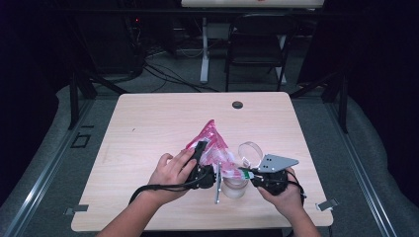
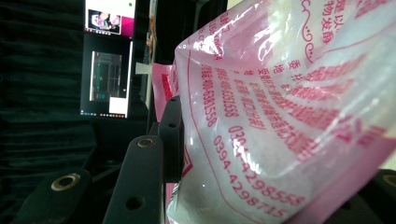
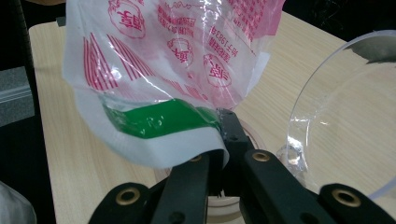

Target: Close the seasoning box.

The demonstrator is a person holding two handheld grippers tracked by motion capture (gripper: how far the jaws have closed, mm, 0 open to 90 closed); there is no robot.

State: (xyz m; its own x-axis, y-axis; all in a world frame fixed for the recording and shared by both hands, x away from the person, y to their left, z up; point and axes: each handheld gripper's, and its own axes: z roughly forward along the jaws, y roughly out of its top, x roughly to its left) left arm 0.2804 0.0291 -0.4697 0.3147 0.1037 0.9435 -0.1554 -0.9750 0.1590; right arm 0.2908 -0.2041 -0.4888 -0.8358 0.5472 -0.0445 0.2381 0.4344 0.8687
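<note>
A: The pink-printed plastic bag (image 1: 213,144), where does it sit?

B: Raised over the near half of the table (image 1: 148,123), between the two grippers, its peak pointing toward twelve o'clock. Its lower end hangs over a clear jar (image 1: 234,186) standing at about five o'clock from the table's middle.

A: The left gripper (image 1: 203,168)?

B: At the bag's seven o'clock. In the left gripper view its black jaws stand partway apart with the filled bag's body (image 2: 280,116) wedged between them, pressed against the left jaw.

A: And the right gripper (image 1: 249,174)?

B: At the bag's four o'clock. Its jaws are pressed together, pinching the bag's white edge by the green strip (image 3: 159,120).

A: Anything beside it?

B: A clear round lid (image 1: 250,151), tilted, just past the right gripper at twelve o'clock.
</note>
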